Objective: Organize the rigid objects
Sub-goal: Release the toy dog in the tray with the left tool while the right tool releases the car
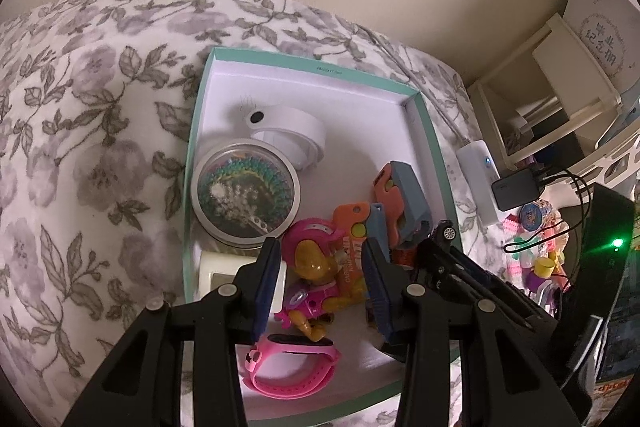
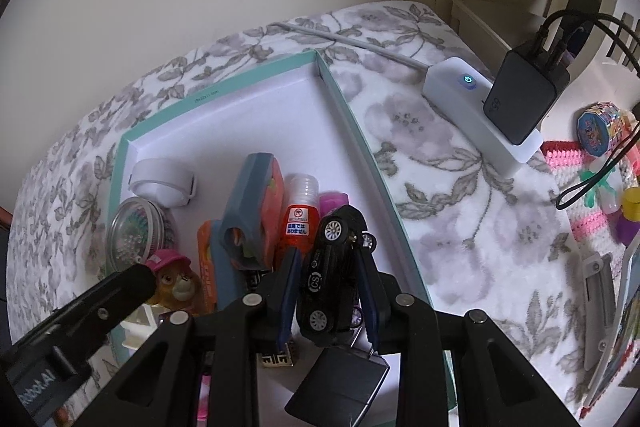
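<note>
A teal box (image 1: 192, 147) (image 2: 360, 147) with a white inside lies on the floral bedspread. My right gripper (image 2: 328, 291) is shut on a black toy car (image 2: 332, 267), which it holds nose-up over the box's near right corner; its tip and a car wheel (image 1: 448, 233) show in the left wrist view. My left gripper (image 1: 320, 287) hangs open just above a pink-helmeted pup figure (image 1: 312, 267) (image 2: 176, 283) that lies in the box. Also inside are a bead tin (image 1: 246, 195), a white band (image 1: 288, 135), a grey and orange toy (image 2: 256, 203), a red glue bottle (image 2: 298, 219) and a pink watch (image 1: 292, 363).
A white power strip (image 2: 472, 107) with a black charger (image 2: 524, 99) and cables lies on the bedspread right of the box. Further right a pink crochet mat (image 2: 576, 163) carries small toys. A cream shelf unit (image 1: 552, 87) stands against the wall.
</note>
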`<state>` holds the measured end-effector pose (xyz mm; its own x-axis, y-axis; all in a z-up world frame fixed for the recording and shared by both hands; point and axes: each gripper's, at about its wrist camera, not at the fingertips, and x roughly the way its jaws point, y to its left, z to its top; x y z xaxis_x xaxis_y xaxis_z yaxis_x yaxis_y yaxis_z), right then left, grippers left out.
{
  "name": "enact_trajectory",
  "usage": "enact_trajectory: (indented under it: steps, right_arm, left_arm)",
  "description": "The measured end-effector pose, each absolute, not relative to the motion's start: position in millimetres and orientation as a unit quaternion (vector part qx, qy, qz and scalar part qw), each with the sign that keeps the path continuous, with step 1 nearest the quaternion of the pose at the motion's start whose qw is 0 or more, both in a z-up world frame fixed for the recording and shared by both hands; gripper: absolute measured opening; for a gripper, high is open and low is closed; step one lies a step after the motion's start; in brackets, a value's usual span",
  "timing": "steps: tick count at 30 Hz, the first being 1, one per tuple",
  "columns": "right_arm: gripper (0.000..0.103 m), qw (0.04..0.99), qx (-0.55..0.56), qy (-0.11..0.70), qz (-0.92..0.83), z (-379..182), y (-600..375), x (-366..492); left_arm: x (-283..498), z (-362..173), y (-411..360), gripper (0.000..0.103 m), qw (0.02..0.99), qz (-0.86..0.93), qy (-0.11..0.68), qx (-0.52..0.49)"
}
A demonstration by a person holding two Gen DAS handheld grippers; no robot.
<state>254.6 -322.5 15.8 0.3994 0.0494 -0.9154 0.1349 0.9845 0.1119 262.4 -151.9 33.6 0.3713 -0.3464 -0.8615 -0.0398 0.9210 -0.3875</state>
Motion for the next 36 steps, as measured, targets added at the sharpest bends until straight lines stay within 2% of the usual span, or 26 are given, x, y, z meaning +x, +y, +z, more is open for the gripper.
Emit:
enact_trajectory:
  steps: [5, 7, 9, 14, 20, 22, 27, 29, 33, 36]
  right_arm:
    - [0.031, 0.835, 0.081, 0.543, -0.027, 19.4, -320.2, 255.1]
    - [0.038, 0.837, 0.078, 0.541, -0.026, 20.2, -318.1, 255.9]
    - [0.051, 0.837, 0.07, 0.542, -0.029, 20.0, -315.0, 256.8]
    - [0.054, 0.841, 0.063, 0.537, -0.031, 25.0, -311.6, 257.1]
    - [0.056, 0.848, 0.056, 0.526, -0.038, 38.2, -310.8, 255.8]
    - [0.059, 0.852, 0.063, 0.519, -0.037, 44.6, -311.7, 254.8]
    - [0.067, 0.866, 0.084, 0.492, -0.028, 63.3, -312.0, 251.9]
    - [0.069, 0.872, 0.086, 0.482, -0.026, 69.0, -309.9, 250.6]
    - [0.085, 0.879, 0.093, 0.466, -0.019, 75.4, -307.3, 250.4]
    - [0.089, 0.882, 0.092, 0.461, -0.019, 77.2, -305.4, 250.7]
  left_arm:
    - [263.0, 42.7, -146.0, 0.043, 0.816, -0.087, 0.544, -0.177]
    - [263.0, 46.6, -141.7, 0.044, 0.819, -0.082, 0.54, -0.178]
    - [263.0, 50.3, -136.3, 0.044, 0.822, -0.074, 0.535, -0.178]
    - [264.4, 52.8, -121.5, 0.046, 0.828, -0.048, 0.529, -0.179]
    - [266.1, 47.7, -104.7, 0.054, 0.83, -0.012, 0.53, -0.173]
    - [266.5, 45.9, -98.5, 0.067, 0.83, 0.004, 0.53, -0.175]
    - [266.3, 43.8, -82.8, 0.081, 0.832, 0.028, 0.522, -0.187]
    - [265.9, 43.6, -79.9, 0.084, 0.835, 0.032, 0.518, -0.185]
    - [265.9, 44.4, -73.5, 0.098, 0.842, 0.041, 0.505, -0.186]
    - [265.6, 46.9, -70.7, 0.103, 0.853, 0.056, 0.491, -0.169]
